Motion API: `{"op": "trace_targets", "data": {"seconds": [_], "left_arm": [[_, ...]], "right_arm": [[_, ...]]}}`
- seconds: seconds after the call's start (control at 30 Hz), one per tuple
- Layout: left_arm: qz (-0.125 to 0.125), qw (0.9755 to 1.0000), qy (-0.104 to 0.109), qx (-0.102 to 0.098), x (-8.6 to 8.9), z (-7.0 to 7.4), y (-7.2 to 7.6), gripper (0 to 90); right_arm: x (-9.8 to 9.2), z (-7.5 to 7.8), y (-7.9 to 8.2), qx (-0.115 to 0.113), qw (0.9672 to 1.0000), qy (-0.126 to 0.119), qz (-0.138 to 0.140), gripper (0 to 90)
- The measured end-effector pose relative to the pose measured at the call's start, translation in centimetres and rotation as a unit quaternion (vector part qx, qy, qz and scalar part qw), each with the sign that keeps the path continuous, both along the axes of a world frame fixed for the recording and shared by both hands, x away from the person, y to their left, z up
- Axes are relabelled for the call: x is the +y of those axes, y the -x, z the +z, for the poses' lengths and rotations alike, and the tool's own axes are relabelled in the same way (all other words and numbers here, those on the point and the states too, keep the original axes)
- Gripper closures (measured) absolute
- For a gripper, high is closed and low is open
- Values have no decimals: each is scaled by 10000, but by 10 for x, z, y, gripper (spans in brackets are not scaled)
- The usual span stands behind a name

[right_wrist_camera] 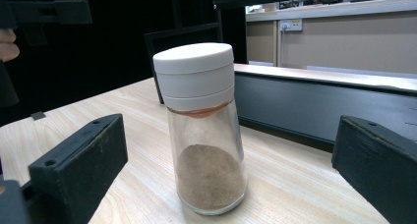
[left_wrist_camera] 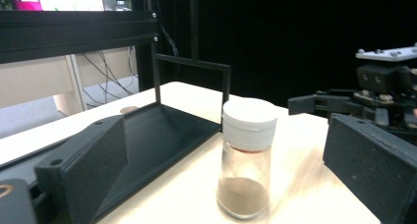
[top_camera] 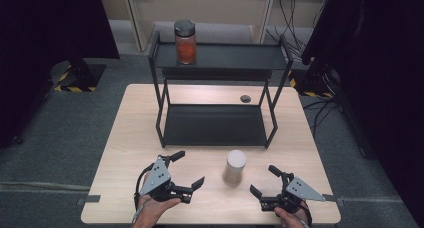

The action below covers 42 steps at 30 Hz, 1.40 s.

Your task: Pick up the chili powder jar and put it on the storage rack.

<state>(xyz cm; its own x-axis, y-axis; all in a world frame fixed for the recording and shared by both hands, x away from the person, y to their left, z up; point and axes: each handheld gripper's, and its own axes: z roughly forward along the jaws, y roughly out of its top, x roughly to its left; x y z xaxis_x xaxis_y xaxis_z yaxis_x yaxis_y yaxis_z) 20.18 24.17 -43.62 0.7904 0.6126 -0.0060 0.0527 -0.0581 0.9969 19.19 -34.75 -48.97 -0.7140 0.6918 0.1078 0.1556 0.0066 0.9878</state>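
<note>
Shaker jar (top_camera: 234, 167) stands upright on the wooden surface (top_camera: 125, 138), in front of the black two-tier shelf (top_camera: 215, 125) and between the two grippers, touching neither.

Going left to right in the high view: the left gripper (top_camera: 189, 169) rests on the surface with its jaws spread wide toward the jar; then the jar; then the right gripper (top_camera: 265, 180), jaws likewise parted and empty, pointing in from the other side.

My guess is that the jar will handle as light and rigid: clear glass or hard plastic, only about a third filled with brown powder. Its smooth wall (narrowing toward the top) could slip in a loose pinch and may crack if dropped. The straight clear body below the white cap (right_wrist_camera: 194, 74) looks the safest place to take hold, squarely across its width.

The high view alone shows a second jar (top_camera: 185, 41) with orange contents on the shelf's top tier, and a small dark disc (top_camera: 245, 98) on the surface behind. The gripper views show the powder level and the reddish ring under the cap.
</note>
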Motion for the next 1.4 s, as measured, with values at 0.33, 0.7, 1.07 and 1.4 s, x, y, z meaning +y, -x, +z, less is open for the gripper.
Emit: {"op": "trace_targets", "data": {"seconds": [0.33,0.7,1.07,1.4], "left_arm": [[-98,9999,100,-15,2,-23,7,30],[-136,9998,102,-59,2,-46,14,30],[-210,9997,82,-111,2,-60,18,30],[-144,9998,51,-124,5,-70,21,30]], "right_arm": [[1,0,0,0,10000,5,0,6],[0,0,0,-2,10000,4,-6,6],[0,-1,-1,-4,10000,-5,8,6],[1,-1,-1,-34,10000,17,37,6]]}}
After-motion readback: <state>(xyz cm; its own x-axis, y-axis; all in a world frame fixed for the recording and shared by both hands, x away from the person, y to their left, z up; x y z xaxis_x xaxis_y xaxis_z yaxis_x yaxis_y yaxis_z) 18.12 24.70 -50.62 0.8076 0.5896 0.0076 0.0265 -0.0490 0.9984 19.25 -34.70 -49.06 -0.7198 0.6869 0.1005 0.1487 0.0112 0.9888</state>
